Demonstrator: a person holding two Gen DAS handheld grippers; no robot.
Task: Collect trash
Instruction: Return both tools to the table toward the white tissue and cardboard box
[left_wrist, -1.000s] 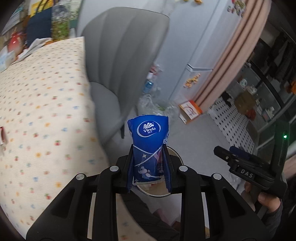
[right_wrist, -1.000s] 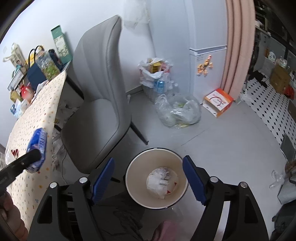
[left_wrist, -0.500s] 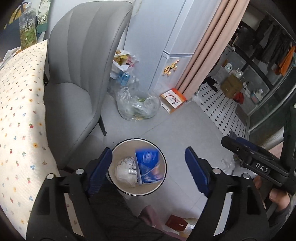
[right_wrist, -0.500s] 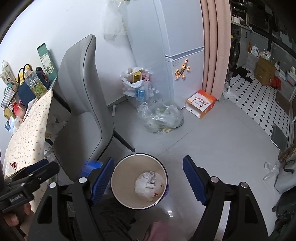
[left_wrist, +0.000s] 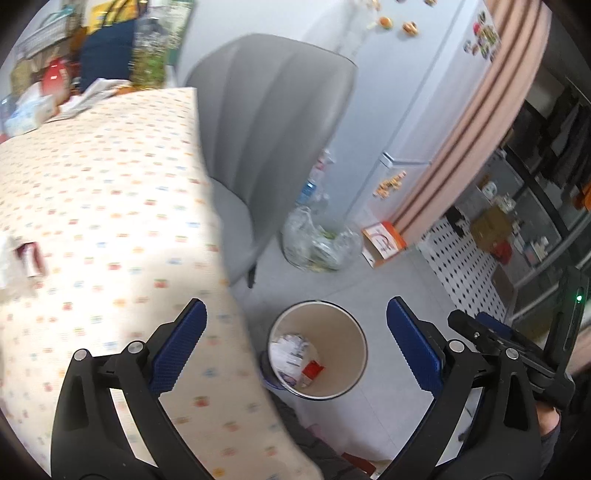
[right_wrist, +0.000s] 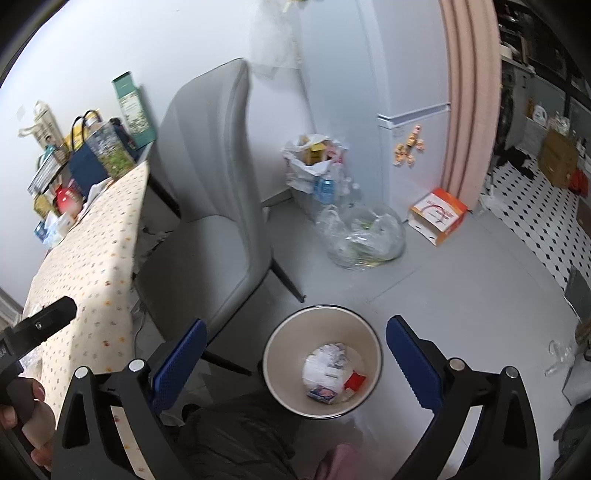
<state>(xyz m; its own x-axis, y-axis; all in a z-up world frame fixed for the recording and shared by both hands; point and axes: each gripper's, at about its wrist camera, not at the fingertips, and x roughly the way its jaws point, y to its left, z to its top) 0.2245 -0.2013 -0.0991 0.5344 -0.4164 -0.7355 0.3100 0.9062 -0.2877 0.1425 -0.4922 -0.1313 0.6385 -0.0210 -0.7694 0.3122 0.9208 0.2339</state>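
A round cream trash bin (left_wrist: 352, 332) stands on the floor beside the table. It holds crumpled white paper (right_wrist: 327, 363), a blue tissue packet (right_wrist: 322, 393) and a red scrap (right_wrist: 355, 380). My left gripper (left_wrist: 295, 306) hangs over the table's corner and the bin; its jaws are opening, with nothing between them. My right gripper (right_wrist: 296, 323) hovers above the bin (right_wrist: 288, 354); its jaws are opening too and hold nothing. A small red-and-white carton (left_wrist: 29, 254) lies on the table (left_wrist: 110, 184) at the far left beside white tissue (left_wrist: 5, 258).
A grey chair (right_wrist: 218, 206) stands between the table and the bin. On the floor beyond lie a clear plastic bag (right_wrist: 364, 236), a white bag with bottles (right_wrist: 314, 166) and an orange box (right_wrist: 437, 216). Bags and boxes crowd the table's far end (left_wrist: 110, 62).
My left gripper opened and the blue tissue packet fell into the bin, then the gripper swung back over the table. The right gripper's jaws spread wider above the bin.
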